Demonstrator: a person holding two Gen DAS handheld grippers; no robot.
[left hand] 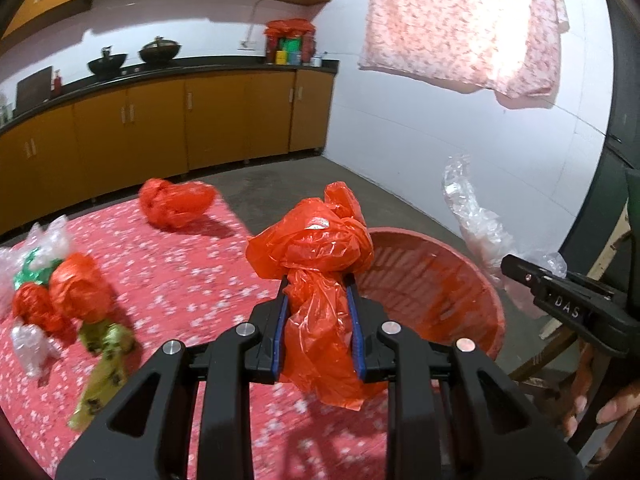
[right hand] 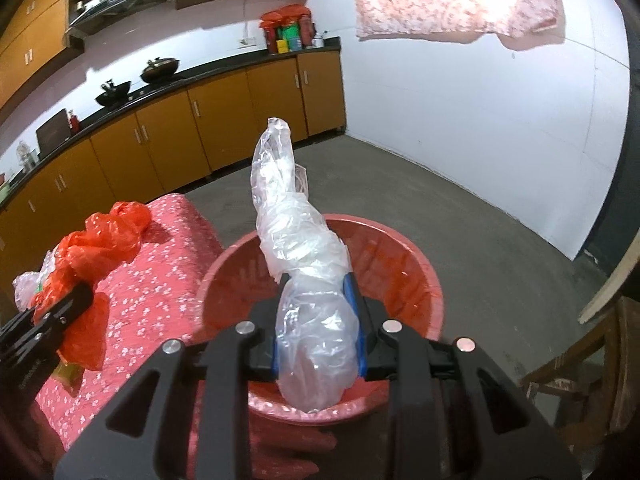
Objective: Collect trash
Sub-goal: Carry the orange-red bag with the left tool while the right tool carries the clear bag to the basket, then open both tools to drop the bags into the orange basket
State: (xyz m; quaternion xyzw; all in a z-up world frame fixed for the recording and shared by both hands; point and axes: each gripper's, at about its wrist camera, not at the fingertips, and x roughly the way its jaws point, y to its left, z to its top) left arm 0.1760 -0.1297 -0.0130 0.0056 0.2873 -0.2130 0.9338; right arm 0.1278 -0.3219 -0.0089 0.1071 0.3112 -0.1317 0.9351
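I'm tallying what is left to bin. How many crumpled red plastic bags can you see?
4: one red bag clamped in the left gripper, one at the table's far edge, two in the pile at the table's left. The pile may hide more.

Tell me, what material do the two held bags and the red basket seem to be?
Red bag: thin glossy plastic film, crinkled, light shines through. Clear bag: transparent plastic film, wrinkled and shiny. Red basket: probably rigid moulded plastic, with a slotted wall and smooth rim.
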